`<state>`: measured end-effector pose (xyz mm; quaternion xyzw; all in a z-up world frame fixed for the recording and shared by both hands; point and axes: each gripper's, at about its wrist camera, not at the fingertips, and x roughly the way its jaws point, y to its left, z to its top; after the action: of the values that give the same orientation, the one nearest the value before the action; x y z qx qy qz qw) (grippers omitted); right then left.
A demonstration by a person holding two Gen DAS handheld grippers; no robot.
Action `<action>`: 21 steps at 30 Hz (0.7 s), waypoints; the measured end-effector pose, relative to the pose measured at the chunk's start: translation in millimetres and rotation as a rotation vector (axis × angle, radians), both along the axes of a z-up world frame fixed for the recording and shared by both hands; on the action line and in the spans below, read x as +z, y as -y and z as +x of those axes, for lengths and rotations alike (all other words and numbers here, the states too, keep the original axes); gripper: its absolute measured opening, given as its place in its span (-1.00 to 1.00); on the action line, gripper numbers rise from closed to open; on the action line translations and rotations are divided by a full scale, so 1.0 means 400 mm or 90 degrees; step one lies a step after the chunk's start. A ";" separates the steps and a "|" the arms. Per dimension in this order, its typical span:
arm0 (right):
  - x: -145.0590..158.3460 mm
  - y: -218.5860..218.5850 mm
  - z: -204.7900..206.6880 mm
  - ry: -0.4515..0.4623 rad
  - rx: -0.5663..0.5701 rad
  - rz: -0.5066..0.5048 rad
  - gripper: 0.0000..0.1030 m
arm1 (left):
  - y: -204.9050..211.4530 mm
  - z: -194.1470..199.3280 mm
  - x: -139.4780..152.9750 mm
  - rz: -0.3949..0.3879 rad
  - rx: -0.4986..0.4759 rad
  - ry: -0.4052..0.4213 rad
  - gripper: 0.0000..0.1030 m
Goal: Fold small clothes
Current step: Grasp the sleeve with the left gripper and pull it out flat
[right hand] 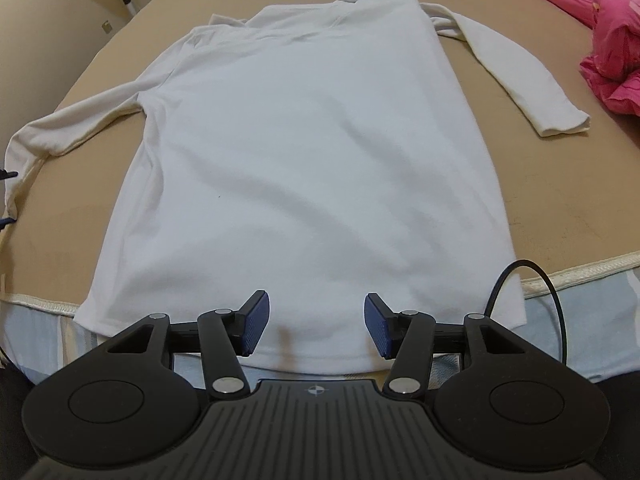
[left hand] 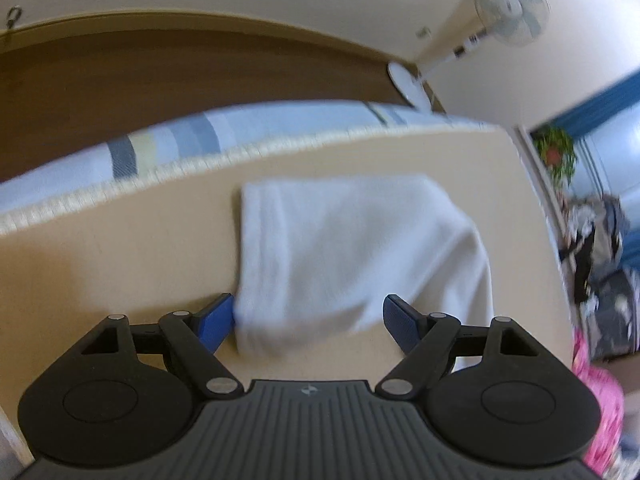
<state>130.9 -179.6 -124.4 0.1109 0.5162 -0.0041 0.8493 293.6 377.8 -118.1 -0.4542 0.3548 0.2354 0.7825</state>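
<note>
A white long-sleeved shirt [right hand: 304,152] lies flat on a tan mat [right hand: 560,200], hem toward me, both sleeves spread out. My right gripper [right hand: 316,326] is open over the middle of the hem, jaws apart, holding nothing. In the left wrist view the left sleeve's cuff end [left hand: 344,256] lies on the tan mat [left hand: 120,264]. My left gripper [left hand: 308,322] is open with its blue fingers either side of the cuff's near edge; the left finger [left hand: 218,322] touches the cloth.
A pink quilt [right hand: 616,52] is bunched at the mat's far right. A standing fan [left hand: 508,8] stands by the wall. A striped blue sheet [left hand: 160,144] shows beyond the mat's edge. A black cable [right hand: 556,300] loops near my right gripper.
</note>
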 end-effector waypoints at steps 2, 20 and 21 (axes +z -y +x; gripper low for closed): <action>-0.003 -0.013 0.008 -0.003 0.009 -0.003 0.07 | -0.036 -0.004 -0.001 -0.019 0.028 0.008 0.61; 0.010 -0.012 0.028 0.012 -0.002 -0.018 0.07 | -0.183 0.092 0.429 0.254 -0.071 -0.037 -0.72; 0.009 -0.012 0.027 0.011 -0.005 -0.015 0.07 | -0.182 0.101 0.411 0.230 -0.078 -0.056 -0.60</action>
<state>141.6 -174.8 -120.9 0.1030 0.5083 -0.0127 0.8549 333.9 450.6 46.3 -0.2732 0.3675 0.2670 0.8479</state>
